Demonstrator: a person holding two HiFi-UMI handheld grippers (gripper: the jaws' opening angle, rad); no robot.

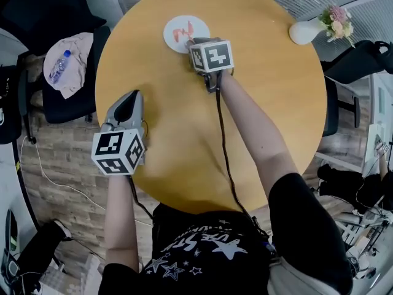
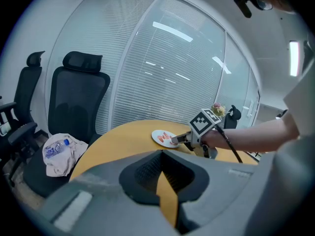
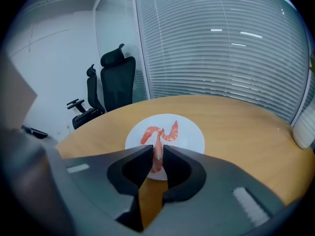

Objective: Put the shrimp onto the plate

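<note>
Two curled pink shrimps (image 3: 150, 132) already lie on the round white plate (image 3: 192, 136). The right tongs (image 3: 157, 154) pinch a third pink shrimp (image 3: 157, 160) just over its near rim, release to come. The left tongs (image 2: 162, 154) hang closed and empty over the round wooden table (image 1: 258, 103).

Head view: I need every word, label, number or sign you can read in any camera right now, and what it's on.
Nothing reads cleanly.
Black shirt: white lettering among stars, upside down and creased, not legible.
Marker cubes: black-and-white square patterns only, no letters or digits.
Water bottle on the chair: label too small to read.
Plate: plain white, no print.
</note>
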